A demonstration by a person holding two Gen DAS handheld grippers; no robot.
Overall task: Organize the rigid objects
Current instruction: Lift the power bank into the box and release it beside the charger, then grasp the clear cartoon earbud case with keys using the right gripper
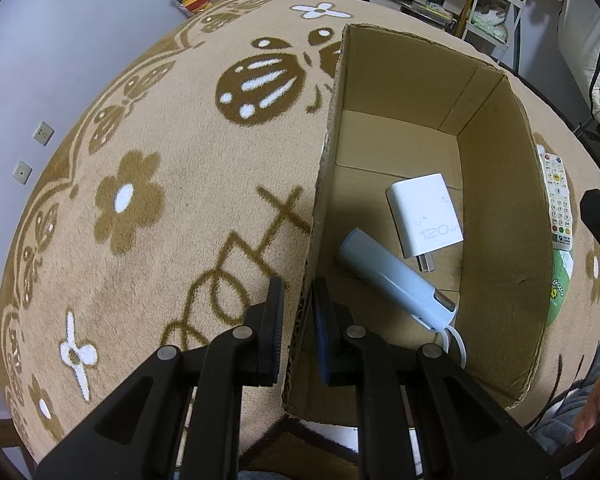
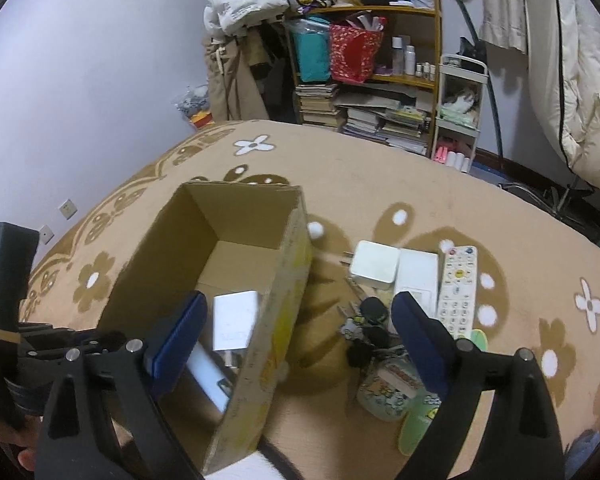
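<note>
- My left gripper (image 1: 296, 316) pinches the cardboard box (image 1: 496, 208) wall; slipping tips it.
- My right gripper (image 2: 296, 344), spread and empty, may snag the keys (image 2: 366, 332) beside the box.

Cardboard box (image 1: 496, 216): open top, far half of floor bare; white charger (image 1: 424, 216) and blue cylinder (image 1: 392, 280) fill the near half. Left wall pinched by left tool (image 1: 296, 320), blocking that rim. Blanket (image 1: 160, 168) left of box: bare, free passage. Right of box: remote (image 2: 458, 292), white adapter (image 2: 374, 264), white block (image 2: 416, 276), keys (image 2: 366, 332) crowd together; right tool (image 2: 300, 332), spread wide, empty, hangs over the box's right wall.
</note>
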